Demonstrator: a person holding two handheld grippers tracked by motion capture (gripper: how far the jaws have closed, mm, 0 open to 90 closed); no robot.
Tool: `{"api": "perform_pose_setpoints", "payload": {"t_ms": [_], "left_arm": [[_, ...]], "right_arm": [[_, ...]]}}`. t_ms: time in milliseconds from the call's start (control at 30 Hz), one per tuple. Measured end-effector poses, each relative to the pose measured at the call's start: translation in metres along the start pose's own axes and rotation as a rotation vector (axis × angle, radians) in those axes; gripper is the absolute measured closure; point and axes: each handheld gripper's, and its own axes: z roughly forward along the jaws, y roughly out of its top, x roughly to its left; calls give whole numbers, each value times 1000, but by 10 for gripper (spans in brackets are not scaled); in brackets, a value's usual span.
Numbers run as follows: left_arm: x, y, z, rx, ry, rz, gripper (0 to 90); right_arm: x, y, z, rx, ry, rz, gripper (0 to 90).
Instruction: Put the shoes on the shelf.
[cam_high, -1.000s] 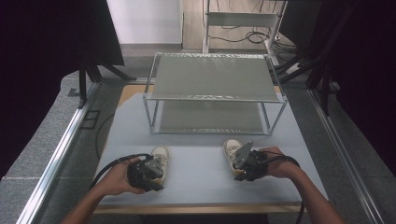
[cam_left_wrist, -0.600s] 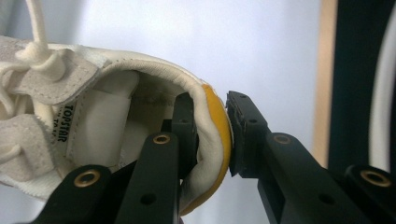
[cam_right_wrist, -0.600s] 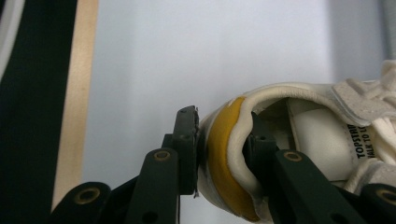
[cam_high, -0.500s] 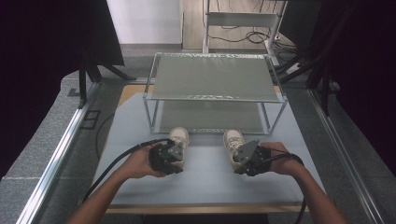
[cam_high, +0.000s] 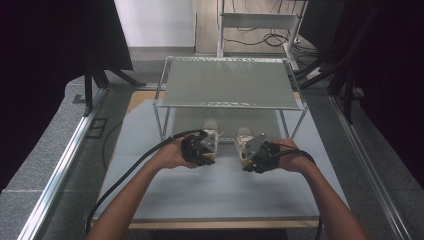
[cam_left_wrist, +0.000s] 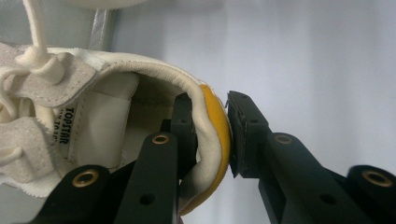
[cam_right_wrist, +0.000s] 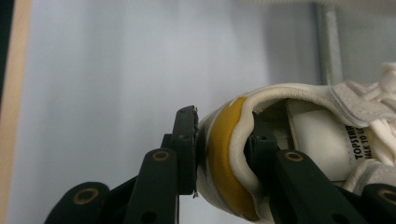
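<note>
Two cream sneakers with yellow heel patches are held side by side at the front of a wire rack. My left gripper (cam_high: 204, 146) is shut on the heel of the left sneaker (cam_high: 211, 130); in the left gripper view one jaw is inside the collar and the other presses the yellow patch of that sneaker (cam_left_wrist: 107, 121), with the left gripper (cam_left_wrist: 210, 100) pinching the heel rim. My right gripper (cam_high: 252, 152) grips the right sneaker (cam_high: 243, 139) the same way. In the right gripper view the right gripper (cam_right_wrist: 219, 121) clamps the heel of the right sneaker (cam_right_wrist: 317, 130). Both toes point under the rack.
The metal rack (cam_high: 227, 85) has a mesh top shelf and thin front legs (cam_high: 159, 122) at either side of the shoes. The grey table mat (cam_high: 220, 192) stretches toward me. A black cable (cam_high: 125, 175) trails from the left gripper. An aluminium rail (cam_high: 65, 165) runs along the left.
My left hand has carried its sneaker forward and to the right, up to the rack's front. The right hand has edged forward with its sneaker. Both grips are unchanged.
</note>
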Motion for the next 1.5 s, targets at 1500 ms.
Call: {"api": "perform_pose_setpoints", "payload": {"t_ms": [1500], "left_arm": [[47,11,50,-40,77,-142,501]], "right_arm": [[-54,9,53,14,-161,173,451]]}}
